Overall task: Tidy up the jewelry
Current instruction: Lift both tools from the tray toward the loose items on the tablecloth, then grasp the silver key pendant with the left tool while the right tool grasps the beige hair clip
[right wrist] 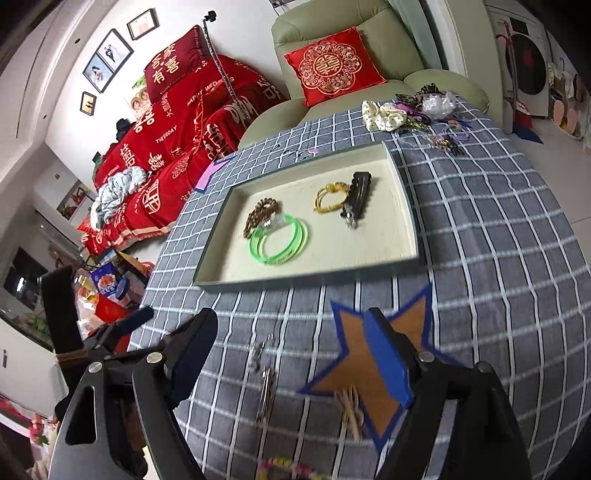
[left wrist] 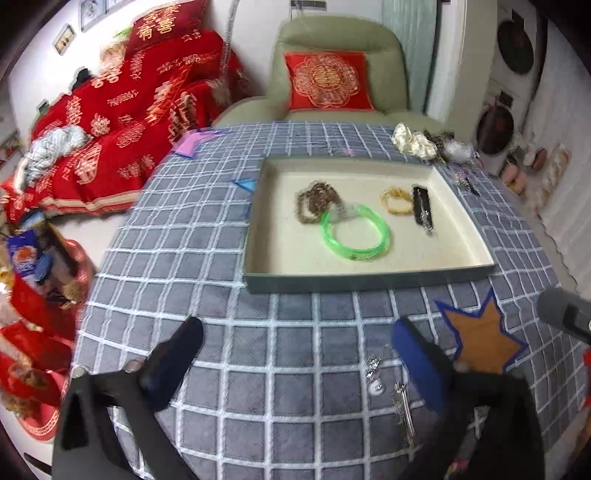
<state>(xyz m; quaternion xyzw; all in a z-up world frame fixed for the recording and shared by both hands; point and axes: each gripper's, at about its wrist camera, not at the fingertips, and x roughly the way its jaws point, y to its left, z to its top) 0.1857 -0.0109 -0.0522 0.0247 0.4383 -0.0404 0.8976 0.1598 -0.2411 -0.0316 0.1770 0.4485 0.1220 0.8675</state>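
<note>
A: Describe the room and work surface.

B: A living room with a sofa (left wrist: 122, 122) under red covers at far left and a green armchair (right wrist: 332, 22) behind. The table (left wrist: 207, 236) carries a grey checked cloth. A shallow cream tray (left wrist: 280, 240) sits at its far centre, so both hands can reach it.

A: What is sorted so far?

B: Four items lie in the tray: a brown bead bracelet (left wrist: 316, 205), a green bangle (left wrist: 354, 234) overlapping it, a yellow cord bracelet (left wrist: 397, 199) and a black hair clip (left wrist: 421, 206) at right. They are spread apart, probably to avoid tangling.

A: What is left?

B: A silver chain (right wrist: 264, 376) lies on the cloth at the near edge, left of an orange star mark (right wrist: 373, 354). A pale cord piece (right wrist: 349, 410) rests on the star's near point. A loose pile of scrunchies and trinkets (right wrist: 410, 110) waits at far right, outside the tray.

A: State of the tongs?

B: The left tongs (left wrist: 295, 343) stand wide open with nothing between the pads. The right tongs (right wrist: 291, 347) are also open and empty. The silver chain lies on the cloth below both, not gripped.

A: Why held this way?

B: Both point down over the near items. Judged from that, open jaws suit a fresh pick, most likely the silver chain, which is thin and may slip.
</note>
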